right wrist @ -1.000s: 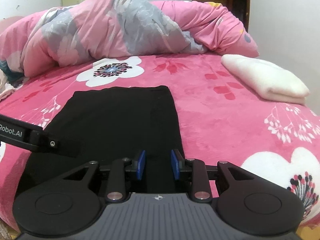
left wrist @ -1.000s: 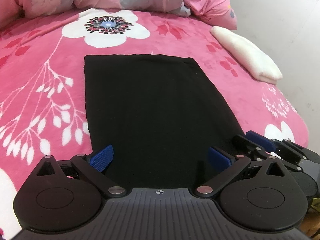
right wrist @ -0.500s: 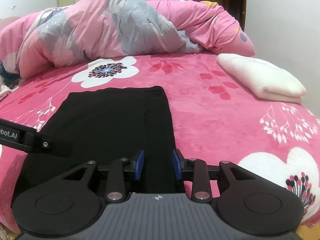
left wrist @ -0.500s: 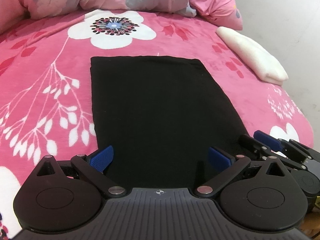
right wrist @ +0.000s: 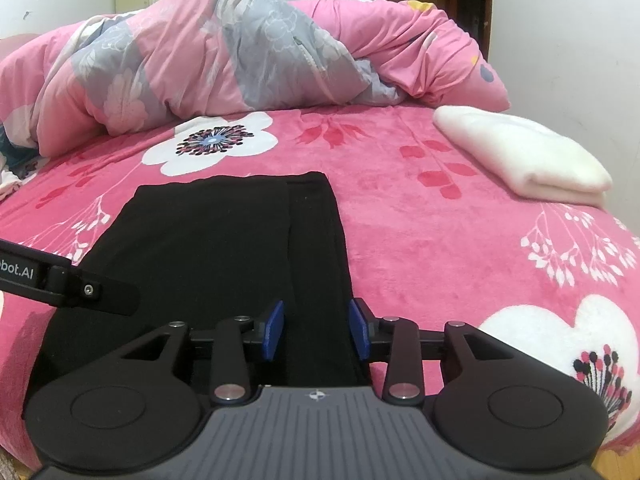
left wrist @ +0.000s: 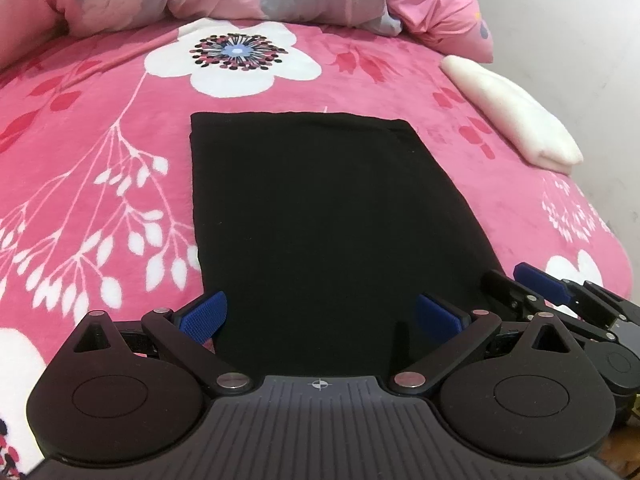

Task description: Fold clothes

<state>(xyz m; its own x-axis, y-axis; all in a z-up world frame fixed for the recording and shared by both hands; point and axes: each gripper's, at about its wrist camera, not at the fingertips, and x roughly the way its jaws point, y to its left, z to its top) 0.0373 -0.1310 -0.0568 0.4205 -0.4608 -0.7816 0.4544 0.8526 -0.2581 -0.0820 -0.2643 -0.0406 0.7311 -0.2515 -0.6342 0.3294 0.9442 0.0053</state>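
Lying flat mid-frame on the pink floral bed (left wrist: 100, 128), the folded black garment (left wrist: 320, 208) sits between the wide-open left claw (left wrist: 320, 316), while the right claw (right wrist: 316, 330), jaws just opening, straddles its near right edge ungripped.

The right gripper (right wrist: 316, 330) is hovering over the near right edge of the black garment (right wrist: 208, 248), its jaws just now opening around the cloth without pressing it. A folded white cloth (right wrist: 524, 152) is lying on the pink blanket (right wrist: 420, 240).

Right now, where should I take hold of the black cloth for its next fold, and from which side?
Probably the two near corners of the black cloth. It lies flat as a long rectangle, its near edge under both claws. The left claw is wide open; the right claw has been opening over the near right edge, pads not pressing. Come from the near side, then carry it away.
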